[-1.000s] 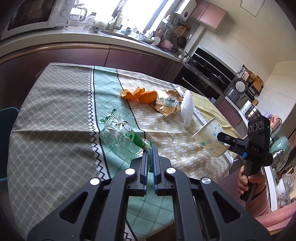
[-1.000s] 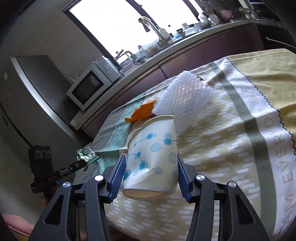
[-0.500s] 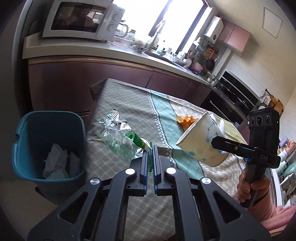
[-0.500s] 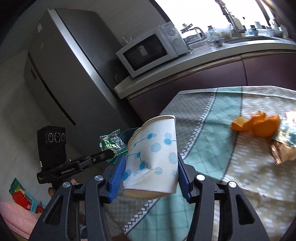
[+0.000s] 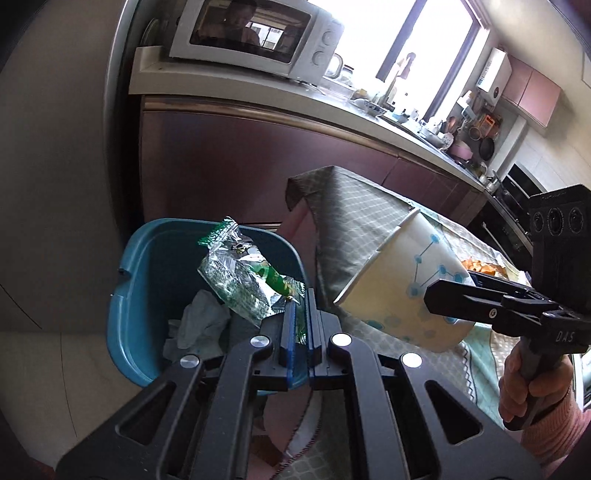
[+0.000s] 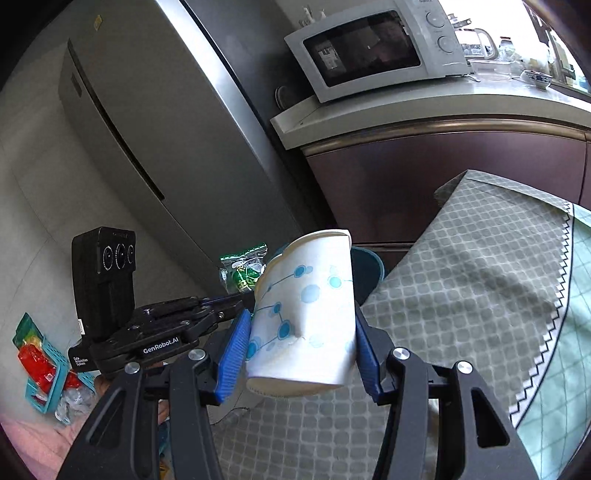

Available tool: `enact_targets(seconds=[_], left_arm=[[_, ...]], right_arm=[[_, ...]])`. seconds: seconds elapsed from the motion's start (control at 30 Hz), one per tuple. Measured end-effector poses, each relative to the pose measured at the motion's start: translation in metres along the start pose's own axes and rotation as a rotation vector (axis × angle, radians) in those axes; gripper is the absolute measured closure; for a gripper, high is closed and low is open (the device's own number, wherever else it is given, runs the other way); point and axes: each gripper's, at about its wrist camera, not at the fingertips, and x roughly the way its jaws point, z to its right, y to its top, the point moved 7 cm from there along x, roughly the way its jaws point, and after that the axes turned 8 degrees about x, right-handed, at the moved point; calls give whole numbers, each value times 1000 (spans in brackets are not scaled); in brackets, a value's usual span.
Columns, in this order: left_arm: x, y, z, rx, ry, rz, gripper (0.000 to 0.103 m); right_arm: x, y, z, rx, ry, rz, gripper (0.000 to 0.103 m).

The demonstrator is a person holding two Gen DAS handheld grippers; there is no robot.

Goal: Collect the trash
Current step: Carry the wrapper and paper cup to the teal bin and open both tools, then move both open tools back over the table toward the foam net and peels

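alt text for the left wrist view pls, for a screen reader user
The left gripper, shut on a crinkled green-and-clear snack wrapper, holds it over an open blue trash bin with crumpled paper inside. To its right, the right gripper grips a dented white paper cup with blue dots, beside the cloth-covered table.

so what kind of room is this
Almost certainly a home kitchen: a microwave on the counter, a steel fridge beside it, and pans and a sink by the window.
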Motion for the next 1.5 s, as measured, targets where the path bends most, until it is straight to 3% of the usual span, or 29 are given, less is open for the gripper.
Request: enact_targets(seconds=[0.47, 0.53, 0.77, 1.0, 1.13, 1.37, 1.5], left_arm=[[58, -23, -48, -82, 63, -126, 95], [60, -26, -51, -86, 72, -129, 93], [63, -30, -54, -90, 84, -138, 91], [52, -26, -40, -70, 55, -109, 91], [39, -16, -11, -22, 15, -62, 83], [22, 5, 69, 108, -110, 7, 73], [24, 11, 122, 192, -176, 8, 71]], right_arm=[[76, 10, 10, 33, -90, -119, 51], [85, 11, 14, 53, -101, -125, 45], [79, 9, 21, 78, -87, -114, 44], [40, 2, 22, 68, -61, -66, 44], [5, -5, 25, 50, -60, -15, 43], [-76, -20, 48, 59, -108, 103, 43], [-135, -35, 78, 100, -196, 192, 42]])
